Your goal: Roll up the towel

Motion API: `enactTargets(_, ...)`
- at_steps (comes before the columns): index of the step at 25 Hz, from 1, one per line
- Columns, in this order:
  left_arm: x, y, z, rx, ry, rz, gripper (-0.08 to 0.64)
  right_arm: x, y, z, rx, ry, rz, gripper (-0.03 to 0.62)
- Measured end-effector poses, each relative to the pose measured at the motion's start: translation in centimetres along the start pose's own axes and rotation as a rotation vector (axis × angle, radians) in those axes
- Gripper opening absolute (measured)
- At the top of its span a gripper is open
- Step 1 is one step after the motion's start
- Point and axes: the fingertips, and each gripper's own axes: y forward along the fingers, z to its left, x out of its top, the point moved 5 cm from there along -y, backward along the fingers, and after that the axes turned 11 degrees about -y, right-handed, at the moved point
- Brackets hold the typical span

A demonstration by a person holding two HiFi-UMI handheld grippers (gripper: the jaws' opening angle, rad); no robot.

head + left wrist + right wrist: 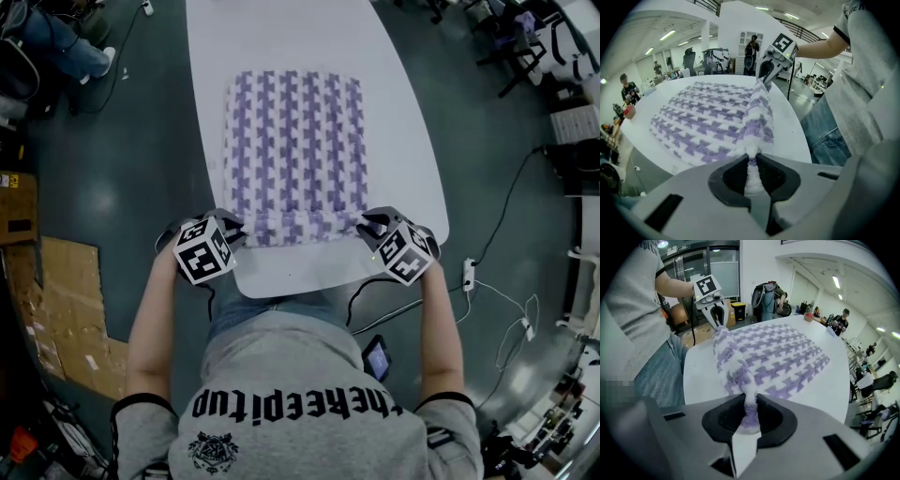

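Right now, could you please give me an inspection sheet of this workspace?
Surface: white table with a rounded near end.
Job's things: purple-and-white towel lies flat; its near edge is lifted and bunched.
Clutter: nothing seen on the table.
Grippers: left claw and right claw each pinch a near corner of the towel.
Cables: black cable and white power strip on the floor at the right.
Surroundings: flattened cardboard on the floor at the left; a person farther off.

A white oval worktop [398, 112] is standing on dark floor [122, 159]; cardboard [66, 309] is lying left of the left tool [232, 230]; ceiling strips [668, 34] are glowing.
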Motion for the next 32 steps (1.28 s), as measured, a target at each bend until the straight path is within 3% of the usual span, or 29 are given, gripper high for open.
enactTargets(5,-1.0,-0.3,3.0,0.051,0.016,-0.009,0.051,1.8,2.1,-1.2,-0.061,-0.024,0.021,0.063)
enactTargets(10,2.1,-0.2,3.5,0.103,0.047,0.004,0.054,0.3,1.2,-2.6,-0.104,-0.052,0.053,0.066)
enactTargets(24,3.6,0.9,7.5,0.133,0.091,0.037,0.067,0.5,3.4,-6.4,-0.201,-0.064,0.124,0.086)
enactTargets(32,4.1,0.9,9.5,0.189,0.091,0.009,0.078,0.8,3.7,-8.3,-0.292,-0.044,0.130,0.089)
